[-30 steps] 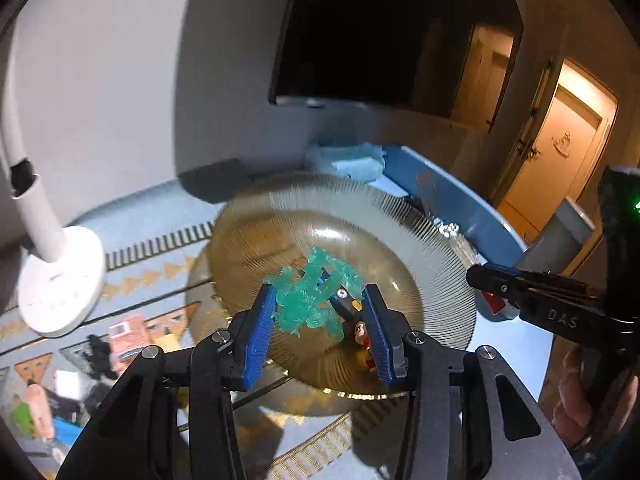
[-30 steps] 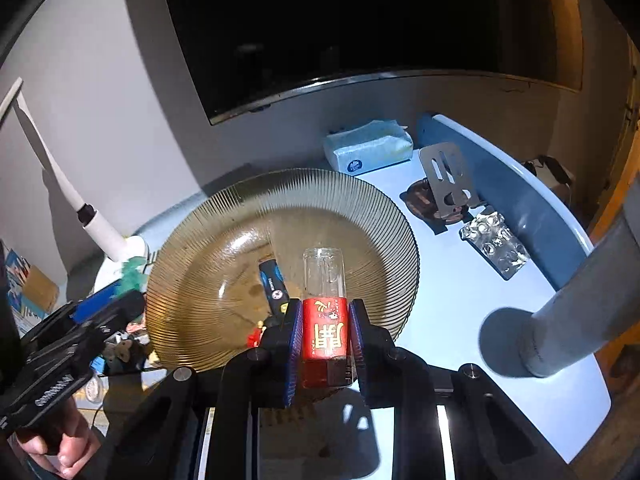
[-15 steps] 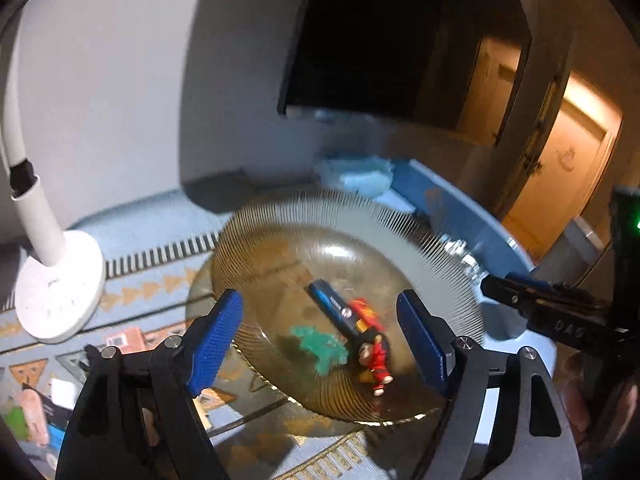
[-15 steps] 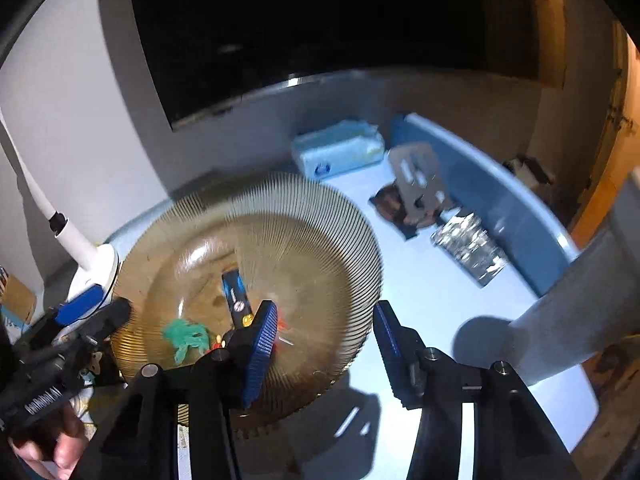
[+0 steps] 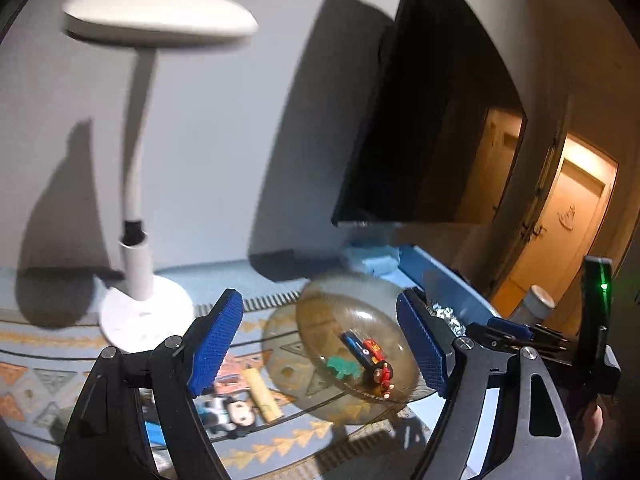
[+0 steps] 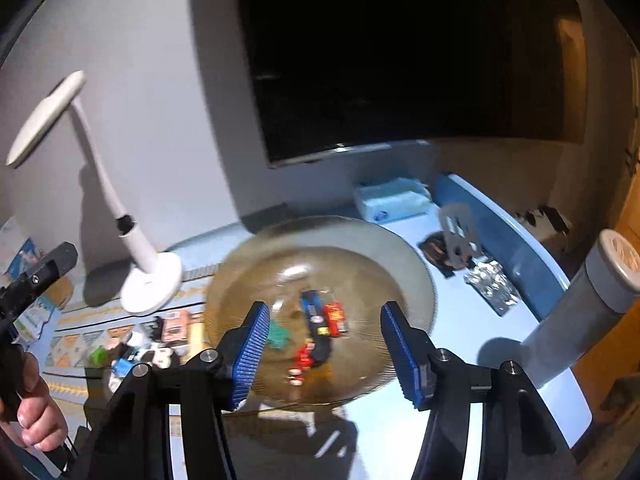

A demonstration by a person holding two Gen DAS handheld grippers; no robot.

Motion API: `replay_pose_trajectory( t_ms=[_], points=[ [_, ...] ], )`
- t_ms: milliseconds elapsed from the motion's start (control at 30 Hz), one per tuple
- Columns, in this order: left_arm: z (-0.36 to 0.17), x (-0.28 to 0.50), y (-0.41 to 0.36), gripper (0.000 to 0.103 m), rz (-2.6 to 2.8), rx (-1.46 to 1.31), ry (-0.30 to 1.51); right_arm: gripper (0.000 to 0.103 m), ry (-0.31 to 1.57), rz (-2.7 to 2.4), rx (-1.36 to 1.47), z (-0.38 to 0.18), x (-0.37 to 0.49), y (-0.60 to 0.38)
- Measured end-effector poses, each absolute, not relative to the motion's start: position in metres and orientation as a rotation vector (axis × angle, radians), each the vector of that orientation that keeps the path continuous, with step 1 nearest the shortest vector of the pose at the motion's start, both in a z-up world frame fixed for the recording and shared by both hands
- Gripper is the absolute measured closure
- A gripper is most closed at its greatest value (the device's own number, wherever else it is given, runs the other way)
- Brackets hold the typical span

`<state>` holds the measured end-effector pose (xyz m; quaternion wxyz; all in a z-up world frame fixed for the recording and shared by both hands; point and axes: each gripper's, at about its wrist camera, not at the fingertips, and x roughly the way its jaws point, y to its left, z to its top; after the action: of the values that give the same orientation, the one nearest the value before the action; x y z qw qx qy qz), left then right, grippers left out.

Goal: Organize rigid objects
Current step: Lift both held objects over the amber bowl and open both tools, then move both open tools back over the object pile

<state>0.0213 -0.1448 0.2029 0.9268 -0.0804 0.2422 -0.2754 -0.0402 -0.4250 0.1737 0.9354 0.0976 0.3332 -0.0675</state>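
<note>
A ribbed amber glass bowl [image 5: 320,300] [image 6: 400,252] sits on the table. In it lie a green toy [image 5: 342,366] [image 6: 278,334], a dark blue lighter [image 5: 354,344] [image 6: 314,308], a red lighter [image 5: 372,348] [image 6: 335,318] and a small red figure [image 5: 384,376] [image 6: 302,356]. My left gripper [image 5: 319,300] hangs open, above and back from the bowl, holding nothing. The jaws of my right gripper [image 6: 325,308] are opening, with nothing between them, above the bowl's near side.
A white desk lamp [image 5: 146,320] [image 6: 152,284] stands left of the bowl. Loose small items [image 6: 160,344] lie on the patterned mat. On the right are a tissue pack [image 6: 390,200], a metal stand [image 6: 460,232], a blister pack [image 6: 492,284] and a grey cylinder [image 6: 580,312].
The left gripper let go of the green toy and the right let go of the red lighter; both now lie in the bowl. Both grippers opened, rose and drew back.
</note>
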Motion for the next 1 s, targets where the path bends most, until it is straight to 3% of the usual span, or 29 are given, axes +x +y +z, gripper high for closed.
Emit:
replay_pose_trajectory(
  t_ms=[633, 1000],
  points=[
    [0.215, -0.075, 0.025, 0.025, -0.339, -0.287, 0.430, 0.045, 0.709, 0.089, 0.158, 0.188, -0.076, -0.304],
    [0.202, -0.126, 0.060, 0.025, -0.253, -0.254, 0.494, 0.044, 0.763, 0.177, 0.205, 0.177, -0.105, -0.267]
  ],
)
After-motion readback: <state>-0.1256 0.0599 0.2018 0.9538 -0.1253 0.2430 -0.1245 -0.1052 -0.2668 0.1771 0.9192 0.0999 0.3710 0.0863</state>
